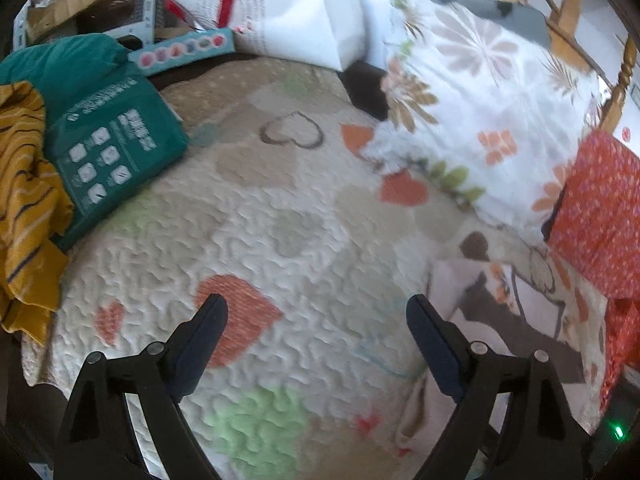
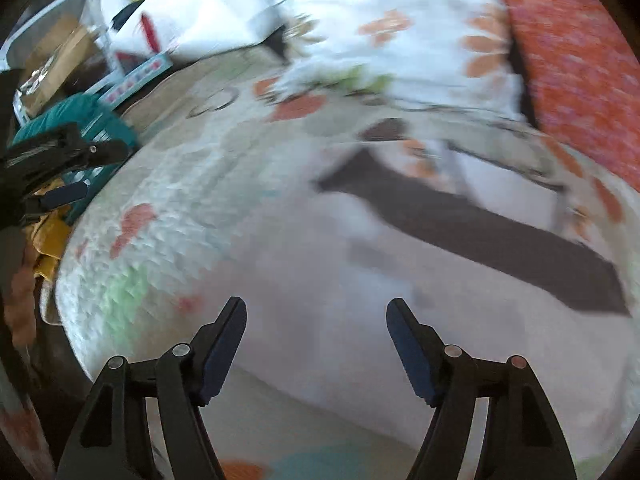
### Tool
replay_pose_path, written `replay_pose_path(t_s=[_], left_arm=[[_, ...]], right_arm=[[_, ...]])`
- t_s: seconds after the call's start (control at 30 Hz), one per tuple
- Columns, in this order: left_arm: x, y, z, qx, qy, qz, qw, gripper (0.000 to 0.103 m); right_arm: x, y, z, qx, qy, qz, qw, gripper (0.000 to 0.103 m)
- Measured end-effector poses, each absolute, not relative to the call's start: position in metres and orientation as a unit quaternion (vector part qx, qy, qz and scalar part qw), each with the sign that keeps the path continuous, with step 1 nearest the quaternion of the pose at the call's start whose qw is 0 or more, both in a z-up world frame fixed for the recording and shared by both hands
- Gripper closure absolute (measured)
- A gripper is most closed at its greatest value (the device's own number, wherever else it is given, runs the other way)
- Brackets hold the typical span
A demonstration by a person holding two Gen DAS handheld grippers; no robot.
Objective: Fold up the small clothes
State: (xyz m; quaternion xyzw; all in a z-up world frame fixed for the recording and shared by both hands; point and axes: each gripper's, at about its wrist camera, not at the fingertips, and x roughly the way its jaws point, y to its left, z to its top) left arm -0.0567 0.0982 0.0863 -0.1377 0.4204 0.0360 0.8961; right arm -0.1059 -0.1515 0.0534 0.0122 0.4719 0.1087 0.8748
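A small pale garment [image 2: 360,248] with a dark brown band [image 2: 500,236] lies flat on the quilted heart-print bedspread [image 1: 280,216]. In the left wrist view it lies at the lower right [image 1: 500,304]. My left gripper [image 1: 316,308] is open and empty above the quilt, left of the garment. It also shows at the left edge of the right wrist view [image 2: 80,172]. My right gripper [image 2: 316,312] is open and empty just above the garment's near part. The right wrist view is blurred.
A mustard striped cloth [image 1: 24,200] and a teal package [image 1: 108,152] lie at the left. A floral pillow [image 1: 480,92] and a red patterned cloth [image 1: 600,208] lie at the back right. A white paper bag [image 1: 288,8] and boxes stand behind.
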Motion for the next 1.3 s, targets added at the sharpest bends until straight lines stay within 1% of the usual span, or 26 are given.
replay_pose_path(t_s=[0.17,0.3,0.33,0.37,0.43,0.5,0.53,0.7,0.8,0.83,0.87,0.9,0.97,1.03,1.13,1.23,1.3], left_arm=[[-0.059,0.123,0.088,-0.164,0.416,0.045,0.894,0.013],[-0.06,0.137,0.087,-0.185,0.417,0.048,0.889,0.013],[-0.06,0.138,0.086,-0.188,0.418,0.047,0.888,0.013],[-0.06,0.139,0.086,-0.189,0.418,0.047,0.887,0.013],[-0.06,0.138,0.085,-0.186,0.418,0.049,0.888,0.013],[-0.061,0.133,0.085,-0.181,0.419,0.051,0.888,0.013],[-0.061,0.131,0.084,-0.179,0.42,0.051,0.888,0.013],[-0.061,0.103,0.082,-0.161,0.427,0.031,0.889,0.013],[-0.062,0.08,0.079,-0.145,0.434,0.011,0.889,0.013],[-0.063,0.072,0.078,-0.139,0.436,0.005,0.889,0.013],[-0.064,0.063,0.077,-0.13,0.439,-0.002,0.889,0.013],[-0.065,0.053,0.076,-0.12,0.441,-0.009,0.89,0.013],[-0.067,0.035,0.072,-0.105,0.446,-0.024,0.888,0.013],[-0.068,0.021,0.067,-0.1,0.454,-0.037,0.885,0.013],[-0.07,-0.001,0.058,-0.092,0.466,-0.05,0.879,0.013],[-0.072,-0.021,0.054,-0.077,0.471,-0.056,0.877,0.013],[-0.072,-0.035,0.05,-0.067,0.475,-0.063,0.875,0.013]], right_arm=[[-0.053,-0.096,0.026,-0.014,0.524,0.076,0.848,0.025],[-0.032,-0.076,-0.001,-0.067,0.549,-0.001,0.833,0.025],[-0.03,-0.077,-0.004,-0.072,0.55,-0.011,0.832,0.027],[-0.03,-0.076,-0.006,-0.078,0.546,-0.019,0.834,0.031],[-0.033,-0.073,-0.005,-0.085,0.53,-0.026,0.844,0.07],[-0.035,-0.075,-0.003,-0.087,0.527,-0.031,0.845,0.085],[-0.036,-0.08,0.0,-0.076,0.527,-0.025,0.846,0.089],[-0.047,-0.129,0.038,0.008,0.511,-0.009,0.859,0.092],[-0.076,-0.191,0.077,0.06,0.478,-0.025,0.876,0.093],[-0.089,-0.216,0.09,0.073,0.467,-0.039,0.881,0.096],[-0.099,-0.239,0.099,0.081,0.458,-0.053,0.883,0.096],[-0.112,-0.264,0.107,0.091,0.45,-0.07,0.886,0.099],[-0.144,-0.322,0.118,0.108,0.435,-0.119,0.886,0.099],[-0.169,-0.372,0.118,0.124,0.432,-0.169,0.877,0.099],[-0.197,-0.437,0.093,0.162,0.454,-0.22,0.848,0.099],[-0.206,-0.455,0.072,0.171,0.47,-0.225,0.836,0.098],[-0.211,-0.458,0.068,0.181,0.464,-0.224,0.838,0.097]])
